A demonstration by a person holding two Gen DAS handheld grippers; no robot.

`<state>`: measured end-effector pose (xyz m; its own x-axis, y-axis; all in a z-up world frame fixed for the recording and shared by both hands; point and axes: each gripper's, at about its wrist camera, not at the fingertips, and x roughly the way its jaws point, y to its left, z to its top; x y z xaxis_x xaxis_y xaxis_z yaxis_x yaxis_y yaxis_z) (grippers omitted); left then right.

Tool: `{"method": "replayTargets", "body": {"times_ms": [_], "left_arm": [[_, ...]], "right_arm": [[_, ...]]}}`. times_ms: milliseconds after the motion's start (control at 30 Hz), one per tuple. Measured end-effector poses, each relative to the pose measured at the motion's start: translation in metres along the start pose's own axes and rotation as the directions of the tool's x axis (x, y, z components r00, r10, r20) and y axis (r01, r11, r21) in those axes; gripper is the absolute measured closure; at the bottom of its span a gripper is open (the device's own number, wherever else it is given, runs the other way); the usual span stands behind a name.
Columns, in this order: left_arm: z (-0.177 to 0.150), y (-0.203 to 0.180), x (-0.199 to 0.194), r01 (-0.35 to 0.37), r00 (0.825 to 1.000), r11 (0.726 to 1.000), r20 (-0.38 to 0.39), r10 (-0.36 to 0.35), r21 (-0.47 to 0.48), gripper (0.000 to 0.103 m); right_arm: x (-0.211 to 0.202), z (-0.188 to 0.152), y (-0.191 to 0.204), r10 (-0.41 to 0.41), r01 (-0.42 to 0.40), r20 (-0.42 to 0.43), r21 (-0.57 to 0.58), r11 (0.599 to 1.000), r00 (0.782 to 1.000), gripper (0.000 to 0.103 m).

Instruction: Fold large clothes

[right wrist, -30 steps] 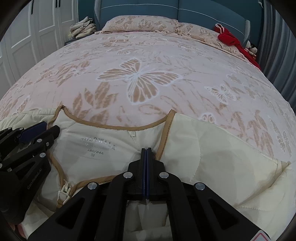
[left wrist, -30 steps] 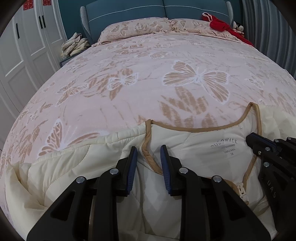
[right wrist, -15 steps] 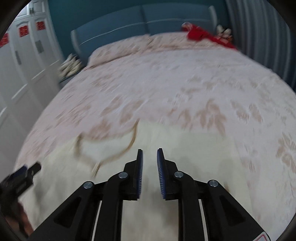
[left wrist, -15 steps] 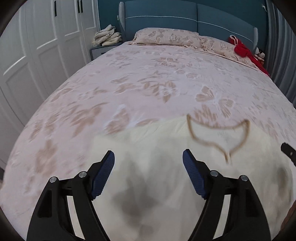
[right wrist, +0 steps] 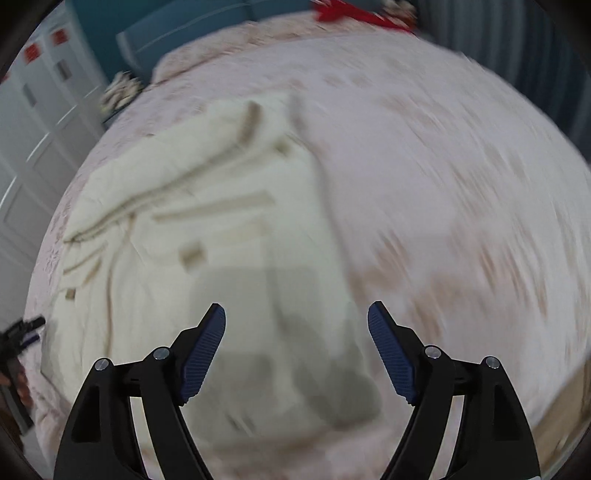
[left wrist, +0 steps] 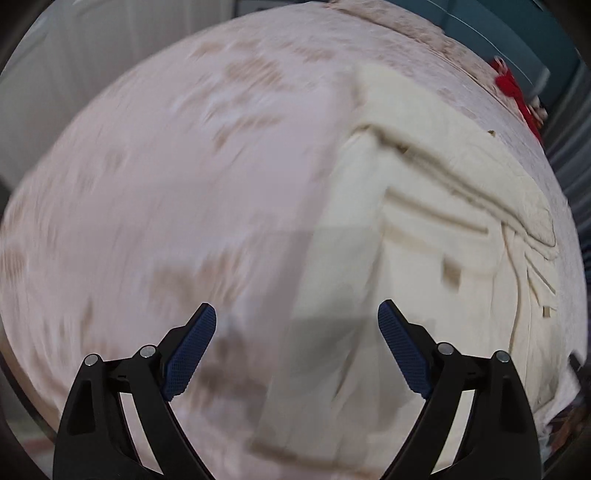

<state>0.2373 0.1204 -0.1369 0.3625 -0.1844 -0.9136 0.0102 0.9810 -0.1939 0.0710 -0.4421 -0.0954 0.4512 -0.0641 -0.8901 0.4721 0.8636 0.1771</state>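
Observation:
A cream quilted garment with tan trim [left wrist: 424, 229] [right wrist: 192, 229] lies spread on the pink butterfly-print bed [left wrist: 166, 184] [right wrist: 443, 177]; both views are motion-blurred. My left gripper [left wrist: 297, 321] hangs above the garment's left edge, its jaws opening wide with nothing between them. My right gripper [right wrist: 296, 321] hovers over the garment's near right corner, its jaws also opening, empty. The left gripper [right wrist: 22, 332] shows again, small, at the left edge of the right wrist view.
White wardrobe doors [right wrist: 33, 122] stand to the left of the bed. A teal headboard [right wrist: 184, 22] and a red item [right wrist: 354, 14] [left wrist: 517, 96] sit at the far end. Grey curtains [right wrist: 517, 44] hang on the right.
Both grippers have let go of the garment's collar area, opened wide, risen and swung apart. The garment now lies flat below them, seen from its outer edges.

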Motion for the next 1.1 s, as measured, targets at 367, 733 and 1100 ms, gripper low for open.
{"method": "replayTargets", "body": {"times_ms": [367, 733, 1100], "left_arm": [[-0.046, -0.011, -0.001, 0.104, 0.994, 0.994, -0.028, -0.105, -0.016, 0.039], [-0.050, -0.028, -0.036, 0.101, 0.994, 0.993, 0.023, -0.103, 0.061, 0.095], [-0.084, -0.020, -0.127, 0.149, 0.987, 0.968, 0.032, -0.159, 0.201, 0.097]], "right_arm": [[0.015, -0.047, -0.030, 0.124, -0.111, -0.048, 0.210, 0.971, 0.991, 0.025], [0.008, -0.047, -0.023, 0.152, -0.146, -0.012, 0.209, 0.967, 0.988, 0.092], [-0.084, -0.056, -0.008, 0.073, -0.083, -0.061, -0.191, 0.978, 0.995, 0.096]]}}
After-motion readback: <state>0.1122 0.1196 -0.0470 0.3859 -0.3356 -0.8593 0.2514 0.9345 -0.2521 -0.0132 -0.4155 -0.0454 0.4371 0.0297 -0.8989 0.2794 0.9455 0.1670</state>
